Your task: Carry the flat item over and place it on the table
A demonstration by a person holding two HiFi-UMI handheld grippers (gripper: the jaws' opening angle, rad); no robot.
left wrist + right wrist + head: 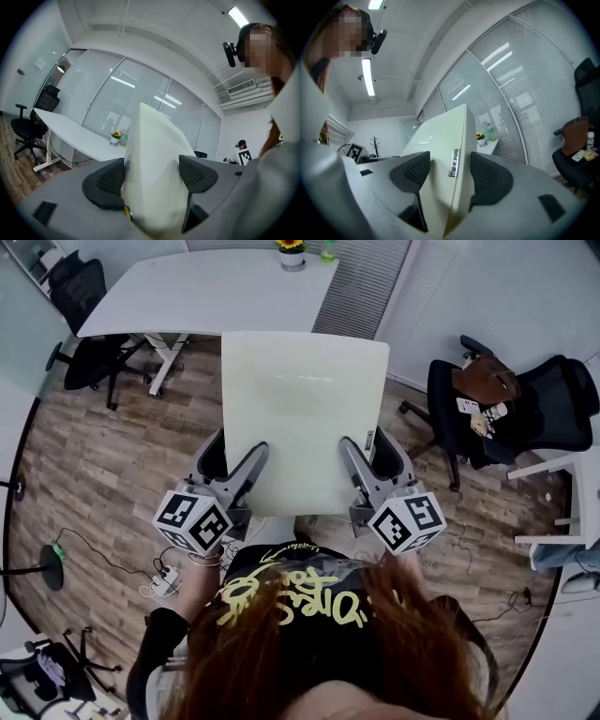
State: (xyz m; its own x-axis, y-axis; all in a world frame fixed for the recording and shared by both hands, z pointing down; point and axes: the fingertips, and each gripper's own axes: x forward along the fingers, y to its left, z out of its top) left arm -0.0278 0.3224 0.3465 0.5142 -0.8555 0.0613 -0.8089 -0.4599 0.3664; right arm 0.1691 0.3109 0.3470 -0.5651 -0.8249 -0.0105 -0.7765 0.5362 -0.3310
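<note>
Wood-plank floor (103, 465) runs through the office, with a white desk (187, 287) at the far side bearing a flower pot (292, 253) with a yellow bloom; a black office chair (89, 324) stands beside that desk, and a second chair (562, 399) at the right has a brown bag (485, 381) on the seat next to it; the flat item (305, 418), a pale cream board, is held in the air between the person and the desk, above the floor and not touching the desk; the left tool (234, 460) clamps the board's near edge towards its left corner, dark pads pressed on both faces; the right tool (370, 457) grips the same edge towards the right corner, pads likewise tight on both faces; a small narrow label (453, 163) sits on the board's thin side edge by the right tool, its print too small to read; each tool carries a cube with black-and-white square markers; yellow lettering (291, 596) crosses the person's dark shirt but cannot be read.
</note>
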